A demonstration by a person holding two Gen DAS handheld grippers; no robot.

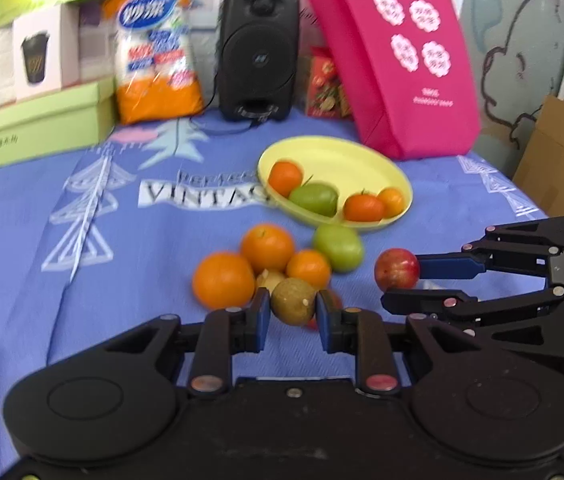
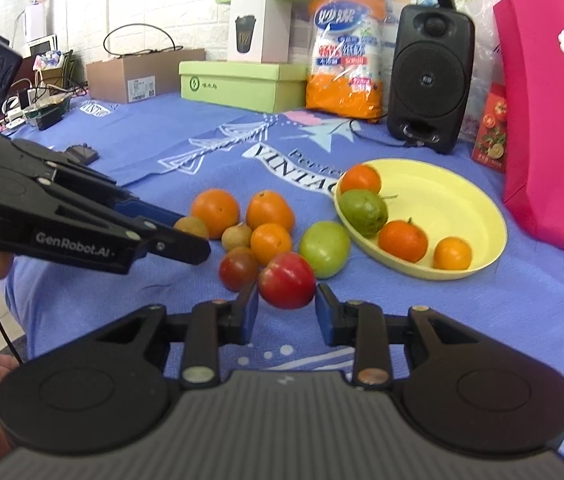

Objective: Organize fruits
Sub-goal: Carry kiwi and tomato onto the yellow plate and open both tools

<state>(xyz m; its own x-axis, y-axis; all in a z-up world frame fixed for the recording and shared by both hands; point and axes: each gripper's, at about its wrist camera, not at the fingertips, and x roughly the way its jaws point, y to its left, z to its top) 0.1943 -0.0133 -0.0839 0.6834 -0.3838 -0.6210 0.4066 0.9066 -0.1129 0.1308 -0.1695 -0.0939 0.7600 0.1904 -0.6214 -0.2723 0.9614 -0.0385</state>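
A yellow plate [image 1: 362, 156] [image 2: 478, 216] holds three orange fruits and one green fruit. Loose fruit lies on the blue cloth in front of it: oranges [image 1: 223, 280] [image 2: 215, 212], a green fruit [image 1: 338, 247] [image 2: 325, 249], small brown ones [image 2: 237, 237] and a dark red one [image 2: 238, 269]. My left gripper [image 1: 293, 314] [image 2: 191, 236] is shut on a brown round fruit [image 1: 293, 301] [image 2: 191, 227]. My right gripper [image 2: 286, 306] [image 1: 400, 280] is shut on a red fruit [image 2: 286, 280] [image 1: 396, 269].
A black speaker [image 1: 257, 54] [image 2: 430, 76], an orange-and-white bag [image 1: 155, 48], green boxes [image 1: 37, 130] and a pink tote bag [image 1: 398, 60] [image 2: 554, 108] stand along the back of the table. A cable [image 2: 378, 138] runs from the speaker.
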